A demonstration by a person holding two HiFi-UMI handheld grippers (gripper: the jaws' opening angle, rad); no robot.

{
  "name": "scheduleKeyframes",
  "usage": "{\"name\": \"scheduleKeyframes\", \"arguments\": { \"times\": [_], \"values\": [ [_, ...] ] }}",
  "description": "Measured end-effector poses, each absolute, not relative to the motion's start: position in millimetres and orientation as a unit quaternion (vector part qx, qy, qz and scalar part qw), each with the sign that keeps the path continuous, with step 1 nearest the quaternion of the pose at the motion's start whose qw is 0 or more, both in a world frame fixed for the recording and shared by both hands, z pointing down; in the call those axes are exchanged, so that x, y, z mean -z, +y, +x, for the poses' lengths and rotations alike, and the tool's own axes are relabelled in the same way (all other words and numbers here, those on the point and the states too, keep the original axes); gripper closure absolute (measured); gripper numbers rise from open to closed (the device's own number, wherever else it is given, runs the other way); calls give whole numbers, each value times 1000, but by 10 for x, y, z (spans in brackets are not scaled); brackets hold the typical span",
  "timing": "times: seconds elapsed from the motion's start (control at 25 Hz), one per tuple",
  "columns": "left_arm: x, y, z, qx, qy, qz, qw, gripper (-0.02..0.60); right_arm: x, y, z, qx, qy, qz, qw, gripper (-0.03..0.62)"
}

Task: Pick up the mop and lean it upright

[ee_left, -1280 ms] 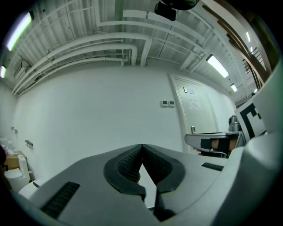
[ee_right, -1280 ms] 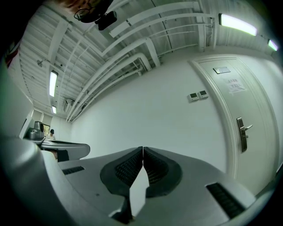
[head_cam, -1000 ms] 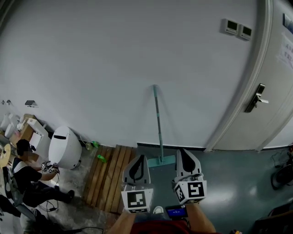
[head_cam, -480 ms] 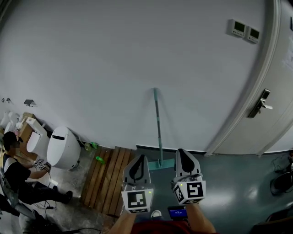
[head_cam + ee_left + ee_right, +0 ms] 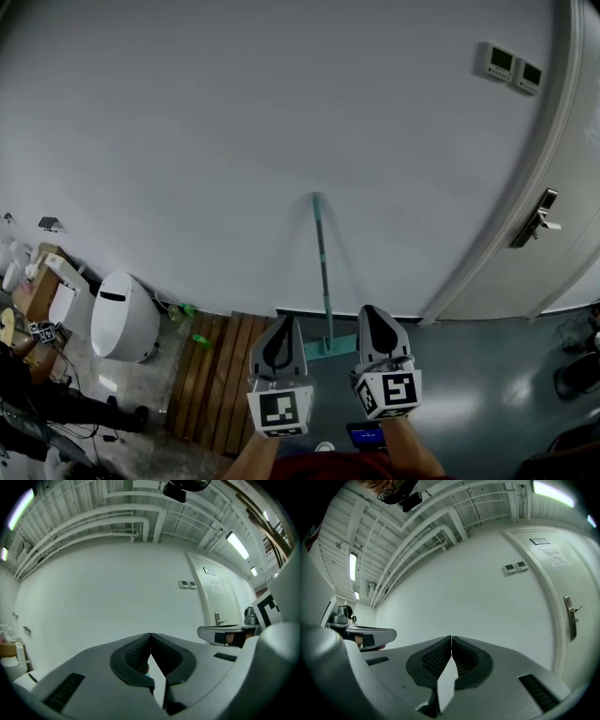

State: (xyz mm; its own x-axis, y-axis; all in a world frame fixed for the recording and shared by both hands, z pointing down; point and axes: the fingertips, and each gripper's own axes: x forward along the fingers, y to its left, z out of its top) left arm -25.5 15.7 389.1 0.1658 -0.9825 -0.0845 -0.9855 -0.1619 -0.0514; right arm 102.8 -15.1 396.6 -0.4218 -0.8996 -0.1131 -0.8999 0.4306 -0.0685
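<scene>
The mop stands upright, its teal handle (image 5: 322, 267) leaning on the white wall (image 5: 234, 141). Its teal head (image 5: 323, 348) rests on the floor and is partly hidden behind my grippers. My left gripper (image 5: 283, 322) and right gripper (image 5: 369, 313) are held side by side just in front of the mop head, apart from it. Both point level at the wall. In the left gripper view the left gripper (image 5: 150, 635) has its pads meeting at the tip with nothing held. The right gripper (image 5: 451, 638) looks the same in its own view, shut and empty.
A white door with a lever handle (image 5: 540, 223) stands at the right, with two wall panels (image 5: 507, 66) above it. A wooden slat platform (image 5: 220, 375), green bottles (image 5: 202, 339) and a white toilet (image 5: 120, 321) lie to the left. A person (image 5: 23, 384) crouches at the far left edge.
The wall and mop have slid lower in the head view, and the mop head is now partly behind the grippers. The person at left has slipped mostly out of frame. Both grippers stay shut.
</scene>
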Motion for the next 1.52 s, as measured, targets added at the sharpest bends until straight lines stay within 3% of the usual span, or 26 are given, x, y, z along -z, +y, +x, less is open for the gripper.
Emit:
{"name": "scheduleKeyframes", "arguments": {
  "times": [0.84, 1.52],
  "values": [
    [-3680, -1658, -1261, -48, 615, -787, 26, 568, -3804, -1865, 5, -11, 823, -566, 45, 576],
    [-3677, -2259, -1160, -32, 622, -780, 53, 568, -3856, -2493, -24, -10, 835, -549, 41, 576]
  ]
}}
